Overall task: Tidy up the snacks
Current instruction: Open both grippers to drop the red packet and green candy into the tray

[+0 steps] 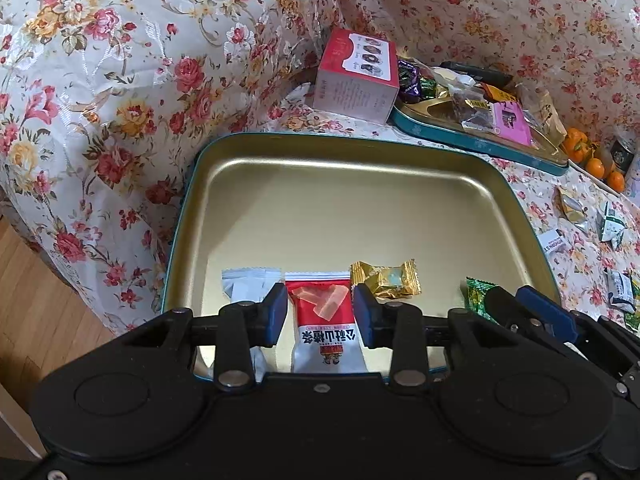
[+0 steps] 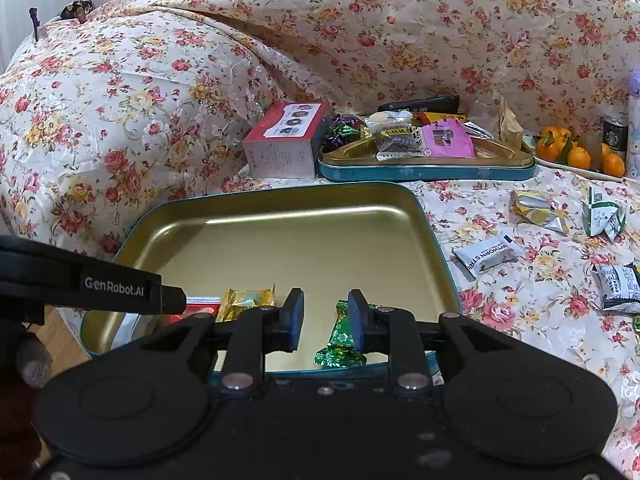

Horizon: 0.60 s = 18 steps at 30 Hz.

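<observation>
Green candy [image 2: 341,334] low in the right wrist frame, lying on the gold tin tray [image 2: 320,200] floor near its front rim. Light, crinkly, slippery foil; best pinched across the plump middle, not the twisted ends. Right gripper [image 2: 326,320] slightly parted, candy between the jaws and against the right pad, no clear squeeze. Left gripper [image 1: 320,316] half open, astride the red-and-white packet [image 1: 326,320], pads apparently just off its edges. Same tray also holding a white packet [image 1: 244,284] and gold candy [image 1: 386,280]. Second tin [image 2: 424,170], upper centre, heaped with mixed snacks; loose packets [image 2: 486,256] on the floral cloth [image 2: 500,312] at right.
</observation>
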Each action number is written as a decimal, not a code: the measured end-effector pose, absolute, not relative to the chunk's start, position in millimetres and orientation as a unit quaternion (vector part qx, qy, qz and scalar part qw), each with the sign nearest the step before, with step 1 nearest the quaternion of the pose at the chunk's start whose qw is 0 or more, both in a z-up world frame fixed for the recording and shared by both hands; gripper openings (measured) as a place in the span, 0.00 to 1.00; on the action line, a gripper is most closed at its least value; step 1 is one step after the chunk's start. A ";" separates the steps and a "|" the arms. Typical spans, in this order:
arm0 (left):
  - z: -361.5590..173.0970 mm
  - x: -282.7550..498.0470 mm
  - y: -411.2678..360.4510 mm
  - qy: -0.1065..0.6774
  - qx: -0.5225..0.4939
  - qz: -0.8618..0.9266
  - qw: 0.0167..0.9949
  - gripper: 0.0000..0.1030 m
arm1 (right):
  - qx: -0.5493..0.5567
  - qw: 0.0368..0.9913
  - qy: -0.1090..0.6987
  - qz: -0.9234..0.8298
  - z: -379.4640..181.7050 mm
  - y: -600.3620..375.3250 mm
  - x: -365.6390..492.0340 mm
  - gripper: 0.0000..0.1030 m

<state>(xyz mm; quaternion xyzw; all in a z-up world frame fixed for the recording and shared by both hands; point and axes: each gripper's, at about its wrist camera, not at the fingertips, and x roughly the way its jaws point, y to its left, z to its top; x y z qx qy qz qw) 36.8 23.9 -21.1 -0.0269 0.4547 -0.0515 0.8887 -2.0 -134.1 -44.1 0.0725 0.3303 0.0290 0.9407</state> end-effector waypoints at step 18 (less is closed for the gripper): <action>-18.0 31.7 16.0 0.447 0.003 -0.046 0.893 0.43 | 0.062 0.943 0.325 0.032 -39.9 -133.1 -9.4 0.28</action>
